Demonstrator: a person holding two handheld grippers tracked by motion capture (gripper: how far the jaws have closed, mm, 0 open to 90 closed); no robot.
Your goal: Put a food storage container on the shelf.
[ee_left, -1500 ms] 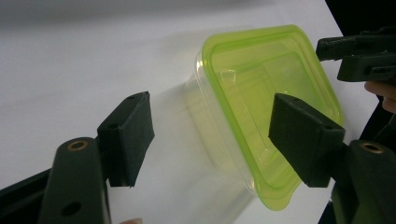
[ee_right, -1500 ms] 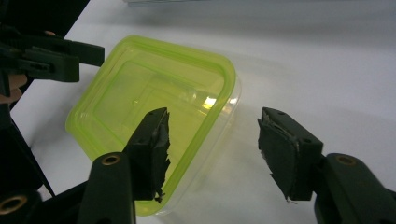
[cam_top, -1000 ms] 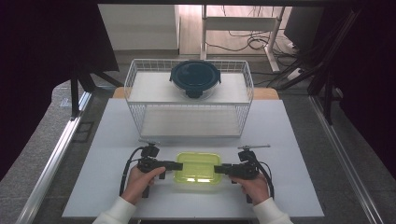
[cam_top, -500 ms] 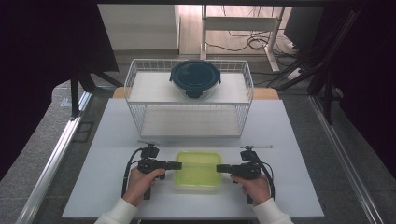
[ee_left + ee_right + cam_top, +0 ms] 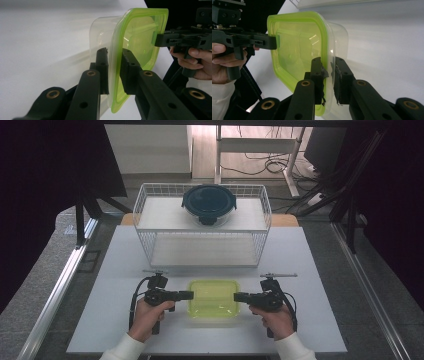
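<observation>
Both black two-jaw grippers are seen in the lower middle of the high view, the left gripper (image 5: 189,295) at the left edge and the right gripper (image 5: 238,296) at the right edge of the clear rectangular plastic container with a yellow-green lid (image 5: 213,298). The jaws of both have just been closing, and the lid rim is now between them. In the left gripper view, the rim of the container (image 5: 140,37) is pinched between the two black pads, near the centre of the frame. In the right gripper view, the same is shown: the rim of the container (image 5: 299,42) is clamped at the centre, and the left gripper (image 5: 277,41) is visible in the upper left, holding the opposite edge.

The container is located on the white table (image 5: 120,270), in the lower centre of the high view. Behind it, in the upper middle, a white wire rack with two levels (image 5: 145,200) is standing, and a round glass bowl with a dark blue lid (image 5: 209,204) is placed on its top shelf.

It is judged that the grasp on both sides is done. The lifting of the container and the carrying to its destination, probably the rack, are not yet done.
</observation>
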